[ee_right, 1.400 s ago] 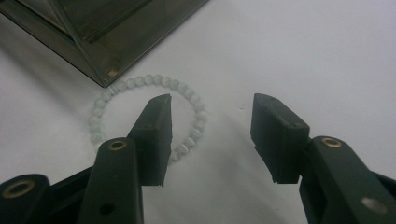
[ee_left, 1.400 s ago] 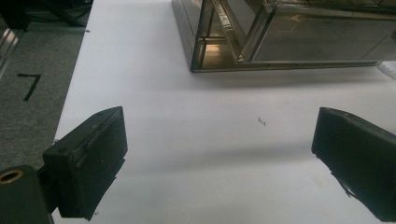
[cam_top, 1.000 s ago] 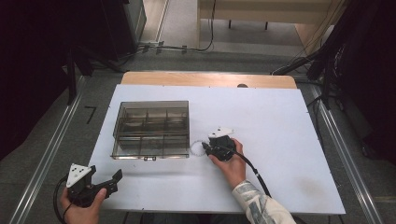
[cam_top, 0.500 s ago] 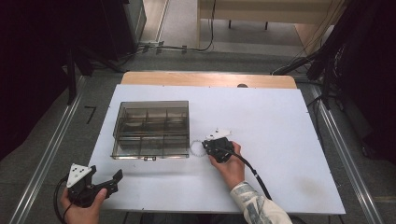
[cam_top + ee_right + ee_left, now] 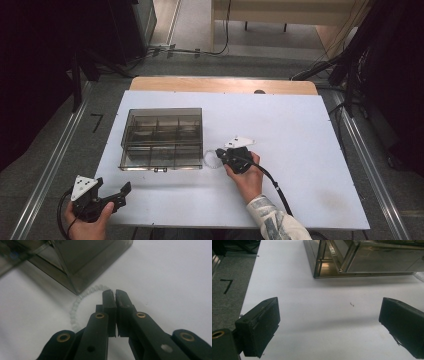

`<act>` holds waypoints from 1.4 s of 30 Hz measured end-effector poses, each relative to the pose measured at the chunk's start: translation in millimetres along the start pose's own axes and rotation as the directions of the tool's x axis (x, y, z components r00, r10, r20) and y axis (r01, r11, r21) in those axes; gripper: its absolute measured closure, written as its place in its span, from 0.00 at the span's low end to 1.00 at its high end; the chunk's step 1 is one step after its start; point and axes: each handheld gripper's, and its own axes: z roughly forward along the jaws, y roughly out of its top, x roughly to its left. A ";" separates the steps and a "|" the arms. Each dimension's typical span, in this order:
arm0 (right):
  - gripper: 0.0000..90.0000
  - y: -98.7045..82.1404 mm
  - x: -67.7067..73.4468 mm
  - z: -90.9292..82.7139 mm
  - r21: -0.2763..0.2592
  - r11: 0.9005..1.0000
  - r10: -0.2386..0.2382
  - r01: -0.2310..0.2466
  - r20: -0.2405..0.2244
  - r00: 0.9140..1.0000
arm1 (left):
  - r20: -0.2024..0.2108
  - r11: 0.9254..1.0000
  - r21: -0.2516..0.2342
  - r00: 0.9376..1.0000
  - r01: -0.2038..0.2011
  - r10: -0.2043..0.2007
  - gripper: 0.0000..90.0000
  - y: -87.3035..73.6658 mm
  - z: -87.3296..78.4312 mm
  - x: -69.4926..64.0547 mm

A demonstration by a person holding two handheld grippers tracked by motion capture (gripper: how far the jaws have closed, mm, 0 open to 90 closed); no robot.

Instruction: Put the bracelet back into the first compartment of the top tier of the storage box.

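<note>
While the right gripper (image 5: 115, 293) has its 2 jaws pressed together, their tips sit at the near edge of a pale beaded ring (image 5: 77, 305) that lies flat on the white table (image 5: 300, 135), just beside the near right corner of the smoky clear compartment box (image 5: 162, 137); whether they pinch the ring cannot be told. The left gripper (image 5: 111, 194) has its jaws spread wide apart over bare table at the near left corner, well apart from the box, holding nothing.
</note>
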 end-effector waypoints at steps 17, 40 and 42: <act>0.95 9.3 1.0 -31.7 -0.090 0.995 0.028 -0.033 -0.055 0.998 | 0.003 1.000 0.002 1.000 0.003 -0.003 0.05 -0.3 0.7 -0.6; 0.95 26.4 9.2 -58.8 -0.129 0.991 0.025 -0.038 -0.094 0.995 | 0.000 1.000 0.000 1.000 0.004 -0.004 0.05 -0.3 0.1 -0.2; 0.95 28.2 11.2 -60.9 -0.131 0.991 0.024 -0.038 -0.101 0.995 | -0.001 1.000 0.000 1.000 0.004 -0.004 0.05 -0.3 0.0 -0.2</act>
